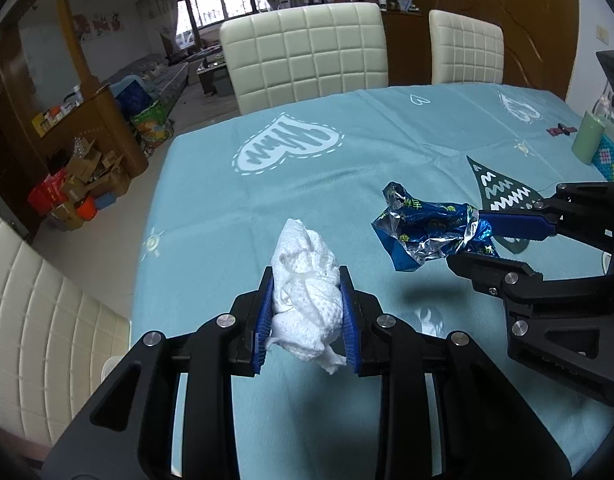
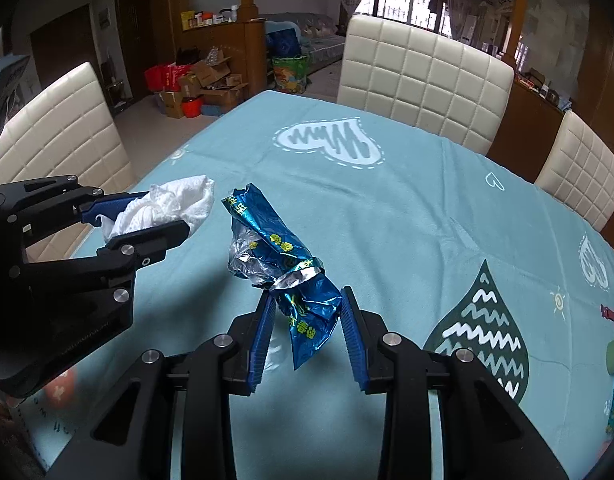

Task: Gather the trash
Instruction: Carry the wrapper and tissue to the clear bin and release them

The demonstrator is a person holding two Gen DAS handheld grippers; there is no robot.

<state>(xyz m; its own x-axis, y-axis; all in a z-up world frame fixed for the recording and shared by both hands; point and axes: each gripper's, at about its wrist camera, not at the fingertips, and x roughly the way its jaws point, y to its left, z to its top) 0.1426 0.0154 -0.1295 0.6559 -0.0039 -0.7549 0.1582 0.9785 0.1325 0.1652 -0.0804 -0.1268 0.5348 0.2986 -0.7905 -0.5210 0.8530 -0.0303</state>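
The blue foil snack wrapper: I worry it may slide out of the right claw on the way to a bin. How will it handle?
The blue foil snack wrapper looks light and floppy: it juts past the right claw, crumpled. Its glossy foil is probably slippery, and only its lower end sits between the pads, so it may slip.

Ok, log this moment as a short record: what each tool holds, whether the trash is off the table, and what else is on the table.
left tool: shut on tissue
right tool: shut on wrapper
tissue: crumpled white, lifted off the table
wrapper: blue foil, crumpled, lifted, shadow below it
table: teal cloth with heart prints
other item: green cup at the far right edge
bin: none in view
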